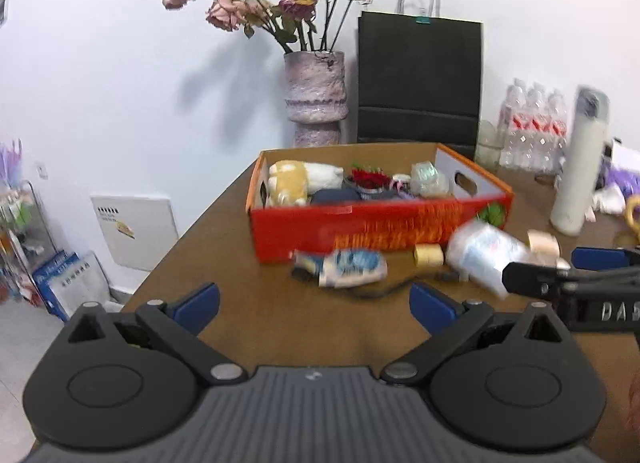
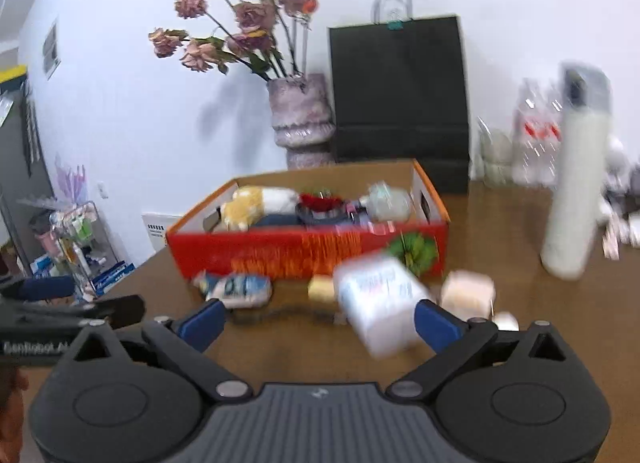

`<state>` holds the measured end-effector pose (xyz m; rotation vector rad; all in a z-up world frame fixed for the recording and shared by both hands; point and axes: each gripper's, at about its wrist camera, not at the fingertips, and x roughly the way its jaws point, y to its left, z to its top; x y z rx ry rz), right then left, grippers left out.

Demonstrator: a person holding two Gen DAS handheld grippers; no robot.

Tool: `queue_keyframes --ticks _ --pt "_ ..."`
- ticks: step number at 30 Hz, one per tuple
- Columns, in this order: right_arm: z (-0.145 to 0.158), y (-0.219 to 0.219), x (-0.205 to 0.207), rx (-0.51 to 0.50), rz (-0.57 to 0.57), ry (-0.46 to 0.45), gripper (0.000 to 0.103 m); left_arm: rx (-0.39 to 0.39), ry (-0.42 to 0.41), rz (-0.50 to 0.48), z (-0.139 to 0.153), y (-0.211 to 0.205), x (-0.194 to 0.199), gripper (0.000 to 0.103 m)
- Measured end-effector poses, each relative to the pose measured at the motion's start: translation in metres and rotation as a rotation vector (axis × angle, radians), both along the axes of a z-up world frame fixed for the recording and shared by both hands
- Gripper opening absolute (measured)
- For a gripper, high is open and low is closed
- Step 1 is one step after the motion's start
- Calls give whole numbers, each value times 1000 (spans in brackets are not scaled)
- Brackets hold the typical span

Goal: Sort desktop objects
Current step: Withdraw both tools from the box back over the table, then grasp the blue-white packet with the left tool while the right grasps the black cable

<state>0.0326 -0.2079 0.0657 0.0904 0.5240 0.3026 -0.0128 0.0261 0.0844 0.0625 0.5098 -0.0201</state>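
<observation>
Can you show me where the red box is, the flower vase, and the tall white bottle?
red box point(image 1: 360, 229): left wrist view, on its red front wall.
flower vase point(image 1: 315, 91): left wrist view, on the middle of its rough pinkish body.
tall white bottle point(image 2: 576, 183): right wrist view, on its white body below the cap.

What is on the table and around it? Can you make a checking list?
Surface: brown table, mostly bare in front.
Job's things: red box holding a plush toy and other items; blue-white tube, clear plastic pack and tape rolls lie in front of it.
Clutter: tall white bottle, water bottles.
Grippers: left gripper open, empty; right gripper open, empty.
Cables: thin dark cord on the table.
Surroundings: vase of dried roses, black paper bag, white wall.
</observation>
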Motion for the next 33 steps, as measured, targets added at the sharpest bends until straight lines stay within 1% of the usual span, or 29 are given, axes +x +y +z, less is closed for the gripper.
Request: queue_keyframes --ticks 2,6,7,9,12,15,20,22,28,33 --pt "-15 0 -14 -21 4 40 103 3 4 -20 -13 1 -18 103" --pt "-38 3 -38 -73 22 94 103 -35 70 -41 -36 10 -39 103" --pt "-42 3 -44 -76 31 102 103 -33 77 -59 -40 12 -43 103" --pt "-47 4 -55 -74 34 110 103 -22 81 -55 -43 13 -46 103" --pt "-50 6 -65 -87 37 112 103 -30 88 -69 -49 13 -48 103" --pt "-57 11 -70 -148 28 127 103 -30 124 -57 -58 11 -46 103" --pt "-60 17 -70 -191 33 140 103 -27 153 -65 -67 8 -44 103" --pt "-59 17 -69 -192 33 140 103 -26 166 -67 -69 7 -42 103" --pt "-60 18 -63 -195 -7 145 103 -31 171 -75 -70 7 -41 103" --pt "-60 15 -55 -194 -7 147 103 -29 178 -94 -69 5 -38 103"
